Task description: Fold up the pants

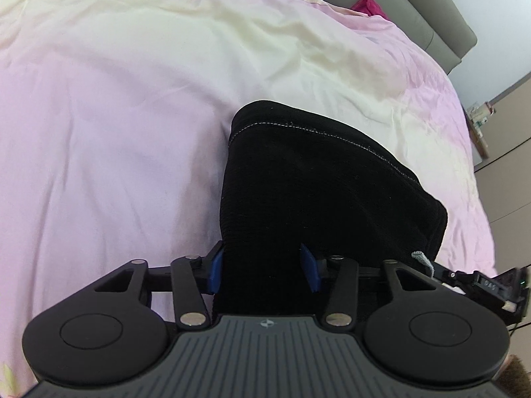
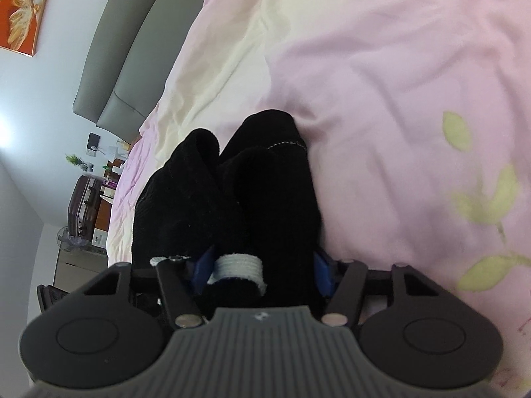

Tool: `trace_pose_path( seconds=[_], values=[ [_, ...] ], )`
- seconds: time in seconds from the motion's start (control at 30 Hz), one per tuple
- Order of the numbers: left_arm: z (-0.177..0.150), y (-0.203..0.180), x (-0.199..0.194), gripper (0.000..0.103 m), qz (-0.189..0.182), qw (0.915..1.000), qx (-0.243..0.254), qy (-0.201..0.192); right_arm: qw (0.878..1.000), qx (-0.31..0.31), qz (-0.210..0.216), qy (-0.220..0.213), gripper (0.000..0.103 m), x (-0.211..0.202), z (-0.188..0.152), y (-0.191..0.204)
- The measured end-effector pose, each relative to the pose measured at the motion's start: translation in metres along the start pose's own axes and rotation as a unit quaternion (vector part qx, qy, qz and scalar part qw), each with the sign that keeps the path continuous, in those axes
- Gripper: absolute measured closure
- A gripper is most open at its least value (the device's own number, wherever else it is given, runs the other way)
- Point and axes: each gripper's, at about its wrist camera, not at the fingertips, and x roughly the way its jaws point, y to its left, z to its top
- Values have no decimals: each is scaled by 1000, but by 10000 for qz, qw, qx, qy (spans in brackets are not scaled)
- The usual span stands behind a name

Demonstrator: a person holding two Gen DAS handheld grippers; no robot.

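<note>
The black pants (image 1: 318, 182) hang in a folded bundle over a pink and cream bedspread (image 1: 116, 116). My left gripper (image 1: 265, 270) is shut on the pants, its blue pads (image 1: 215, 268) pressed against the cloth on both sides. A line of white stitching crosses the top of the fold. In the right wrist view the pants (image 2: 232, 199) bunch in two humps, with a white drawstring loop (image 2: 237, 265) lying at the jaws. My right gripper (image 2: 262, 272) is shut on the pants too. The other gripper shows at the left view's right edge (image 1: 481, 282).
A grey padded headboard (image 1: 415, 10) and a magenta cloth (image 1: 366, 5) lie at the bed's far end. Beside the bed stand a suitcase (image 2: 83, 205), a fan (image 2: 71, 238) and a cluttered nightstand (image 2: 109, 165). A framed picture (image 2: 23, 10) hangs on the wall.
</note>
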Motion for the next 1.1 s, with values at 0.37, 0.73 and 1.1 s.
trace_pose_path(
  seconds=[0.37, 0.73, 1.1],
  values=[
    [-3, -46, -50, 70, 359, 9982, 456, -177, 9966, -637, -449, -249, 65, -43, -7, 75],
    [-14, -57, -150, 80, 442, 9943, 751, -619, 9933, -1038, -169, -481, 69, -103, -40, 164],
    [-18, -1, -271, 80, 578, 9888, 724, -1171, 9880, -1435, 364, -441, 69, -92, -102, 276]
  ],
)
